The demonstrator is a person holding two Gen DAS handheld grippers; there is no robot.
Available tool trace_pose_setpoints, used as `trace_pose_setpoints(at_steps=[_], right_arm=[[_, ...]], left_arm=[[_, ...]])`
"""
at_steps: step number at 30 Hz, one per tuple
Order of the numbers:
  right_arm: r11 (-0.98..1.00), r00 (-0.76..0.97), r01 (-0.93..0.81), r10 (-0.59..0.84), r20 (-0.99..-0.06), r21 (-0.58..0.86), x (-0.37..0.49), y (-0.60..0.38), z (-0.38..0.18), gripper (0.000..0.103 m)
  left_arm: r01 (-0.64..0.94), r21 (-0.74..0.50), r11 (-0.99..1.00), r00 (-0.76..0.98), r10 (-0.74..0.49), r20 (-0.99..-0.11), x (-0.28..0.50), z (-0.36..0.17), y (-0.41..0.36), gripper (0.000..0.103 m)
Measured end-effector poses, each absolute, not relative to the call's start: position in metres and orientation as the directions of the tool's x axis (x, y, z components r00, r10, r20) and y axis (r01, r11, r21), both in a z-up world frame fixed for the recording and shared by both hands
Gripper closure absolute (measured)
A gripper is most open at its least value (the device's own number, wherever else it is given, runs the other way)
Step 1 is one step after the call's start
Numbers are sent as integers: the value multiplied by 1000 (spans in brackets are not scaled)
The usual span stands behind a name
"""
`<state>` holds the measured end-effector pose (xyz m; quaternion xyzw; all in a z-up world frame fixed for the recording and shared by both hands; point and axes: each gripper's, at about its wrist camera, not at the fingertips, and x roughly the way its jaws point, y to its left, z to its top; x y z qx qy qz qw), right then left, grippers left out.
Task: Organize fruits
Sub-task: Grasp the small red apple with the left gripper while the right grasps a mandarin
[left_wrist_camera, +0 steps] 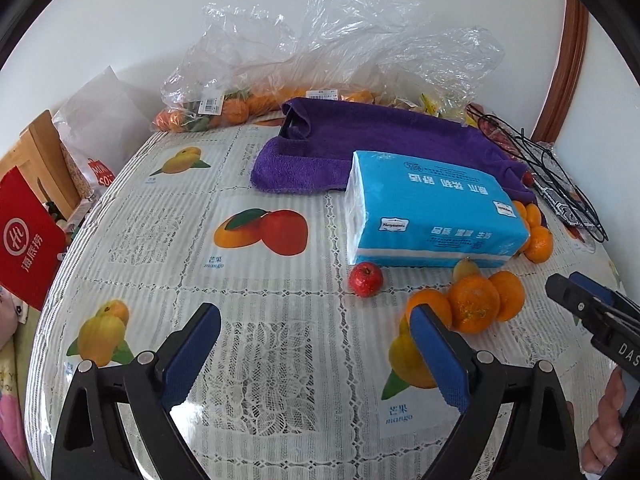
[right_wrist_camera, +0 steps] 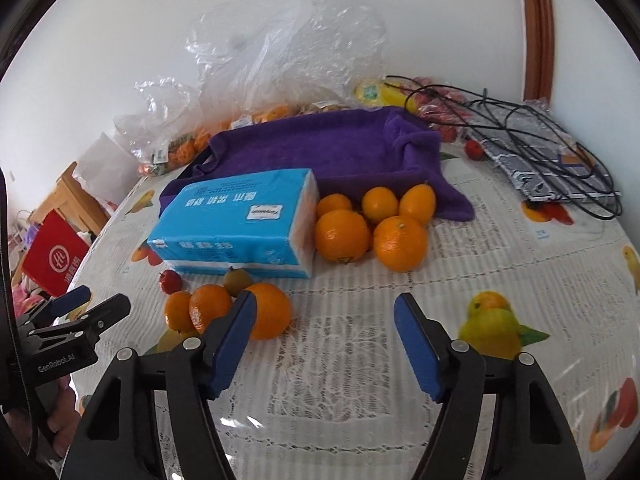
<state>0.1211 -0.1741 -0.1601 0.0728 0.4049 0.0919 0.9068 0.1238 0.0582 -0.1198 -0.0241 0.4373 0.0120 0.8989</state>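
Three oranges [left_wrist_camera: 474,304] [right_wrist_camera: 270,310] lie clustered on the table in front of a blue tissue pack [left_wrist_camera: 432,208] [right_wrist_camera: 240,224]. A small red apple [left_wrist_camera: 365,279] [right_wrist_camera: 171,280] and a small greenish fruit [left_wrist_camera: 465,268] [right_wrist_camera: 237,280] sit beside them. Several more oranges [right_wrist_camera: 372,228] [left_wrist_camera: 538,240] lie between the pack's end and a purple towel [right_wrist_camera: 320,148] [left_wrist_camera: 360,148]. My left gripper [left_wrist_camera: 314,314] hovers open over bare cloth, left of the near oranges. My right gripper [right_wrist_camera: 326,301] is open with nothing between its fingers; its left finger overlaps the nearest orange in view.
The table [left_wrist_camera: 260,360] wears a lace cloth printed with fruit pictures. Clear plastic bags [left_wrist_camera: 240,92] [right_wrist_camera: 240,64] with more fruit line the back wall. A black cable on a patterned pouch [right_wrist_camera: 540,152] lies back right. A red bag [left_wrist_camera: 24,232] and wooden chair [left_wrist_camera: 40,148] stand left.
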Motion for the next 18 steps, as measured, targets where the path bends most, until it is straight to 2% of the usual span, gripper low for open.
trace_pose_setpoints(at_steps=[5,15,18], right_arm=[[965,620,-160,261,-740,207,133,-155,-175,45],[958,589,-194,287,-755,213,143,-143,-188,45],[957,584,-221,282,-761,186,143,-138,-191,61]], left_arm=[[-46,-41,998,609,-5,-793,128,-126,67,8],[-24,-81,996,603,-50,-796,133,-133,70,8],[-18,-85,996,603,-57,-796,135,-133,69,8]])
